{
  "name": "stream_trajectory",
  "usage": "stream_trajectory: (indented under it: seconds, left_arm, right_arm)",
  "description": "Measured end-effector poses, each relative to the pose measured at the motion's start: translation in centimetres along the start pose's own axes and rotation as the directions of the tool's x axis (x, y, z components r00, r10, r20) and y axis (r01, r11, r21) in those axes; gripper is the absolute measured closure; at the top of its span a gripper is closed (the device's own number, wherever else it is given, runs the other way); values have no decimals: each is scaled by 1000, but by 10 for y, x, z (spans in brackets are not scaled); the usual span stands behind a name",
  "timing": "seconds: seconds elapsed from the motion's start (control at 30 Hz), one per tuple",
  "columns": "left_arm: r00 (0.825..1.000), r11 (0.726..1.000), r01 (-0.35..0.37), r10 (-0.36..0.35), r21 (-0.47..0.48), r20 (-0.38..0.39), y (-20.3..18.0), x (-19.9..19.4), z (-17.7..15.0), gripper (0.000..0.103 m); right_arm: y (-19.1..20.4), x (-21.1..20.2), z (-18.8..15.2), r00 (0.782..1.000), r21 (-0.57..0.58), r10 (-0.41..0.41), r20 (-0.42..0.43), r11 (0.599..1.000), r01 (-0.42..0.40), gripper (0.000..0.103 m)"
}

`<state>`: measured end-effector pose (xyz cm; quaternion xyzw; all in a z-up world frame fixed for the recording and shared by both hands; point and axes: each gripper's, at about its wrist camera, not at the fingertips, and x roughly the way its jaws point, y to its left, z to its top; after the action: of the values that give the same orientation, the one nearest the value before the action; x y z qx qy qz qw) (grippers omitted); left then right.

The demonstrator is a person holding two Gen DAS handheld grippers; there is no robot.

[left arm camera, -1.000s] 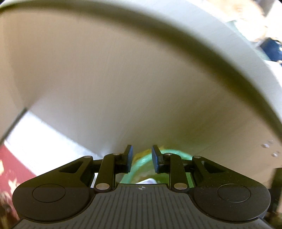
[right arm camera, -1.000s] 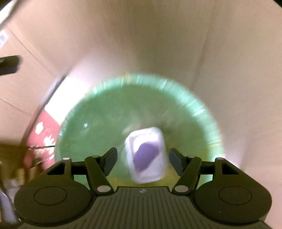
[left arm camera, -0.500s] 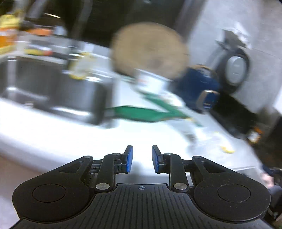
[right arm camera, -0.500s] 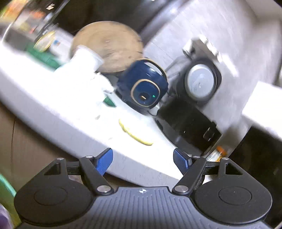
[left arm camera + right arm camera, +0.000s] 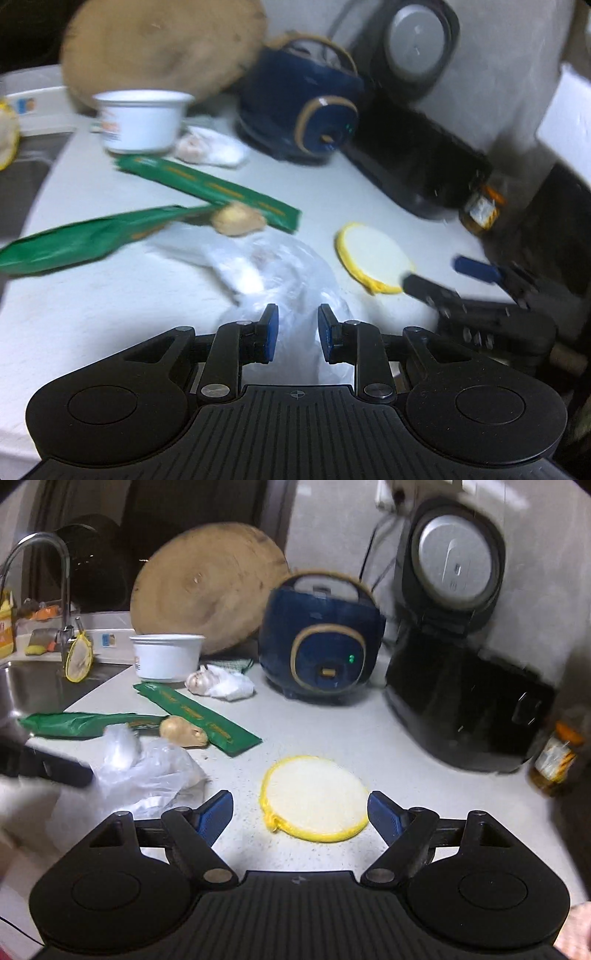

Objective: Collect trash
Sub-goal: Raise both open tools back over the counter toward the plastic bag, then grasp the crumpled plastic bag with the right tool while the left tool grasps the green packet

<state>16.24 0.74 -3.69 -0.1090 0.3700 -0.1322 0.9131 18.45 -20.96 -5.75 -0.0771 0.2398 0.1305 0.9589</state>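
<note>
A crumpled clear plastic bag lies on the white counter, also in the right wrist view. My left gripper hovers just over its near end, jaws a little apart and empty. Two green wrappers lie beyond, with a potato between them. A round yellow-rimmed pad lies right in front of my right gripper, which is wide open and empty. The right gripper's fingers show in the left wrist view.
A white tub, garlic on white paper, a round wooden board, a blue rice cooker and a black appliance stand at the back. A sink is on the left. A jar stands right.
Both grippers have come out of the cardboard box with the green bin and swung up to the counter. The white and purple item in front of the right gripper is gone from view.
</note>
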Motion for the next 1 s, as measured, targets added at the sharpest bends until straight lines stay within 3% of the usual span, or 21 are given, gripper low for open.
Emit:
stream_trajectory:
  seconds: [0.27, 0.47, 0.53, 0.73, 0.9, 1.0]
  left_arm:
    - [979, 963, -194, 203, 188, -30, -16, 41, 7, 76]
    - [953, 945, -296, 303, 136, -28, 7, 47, 23, 73]
    - [954, 949, -296, 300, 106, -27, 14, 47, 27, 73]
    - [978, 977, -209, 208, -51, -20, 32, 40, 24, 74]
    - [986, 983, -163, 164, -85, 9, 30, 30, 19, 75]
    - [991, 988, -130, 131, -81, 9, 25, 25, 18, 75]
  right_arm:
    - [-22, 57, 1, 979, 144, 164, -118, 979, -146, 22]
    - [-2, 83, 15, 946, 169, 304, -116, 944, -283, 22]
    - [5, 87, 19, 939, 153, 321, -120, 941, -302, 22]
    - [4, 83, 17, 937, 151, 327, -122, 939, -308, 21]
    - [-11, 61, 18, 965, 128, 250, -84, 963, -239, 20]
    - [-17, 65, 11, 977, 103, 180, -116, 980, -169, 19]
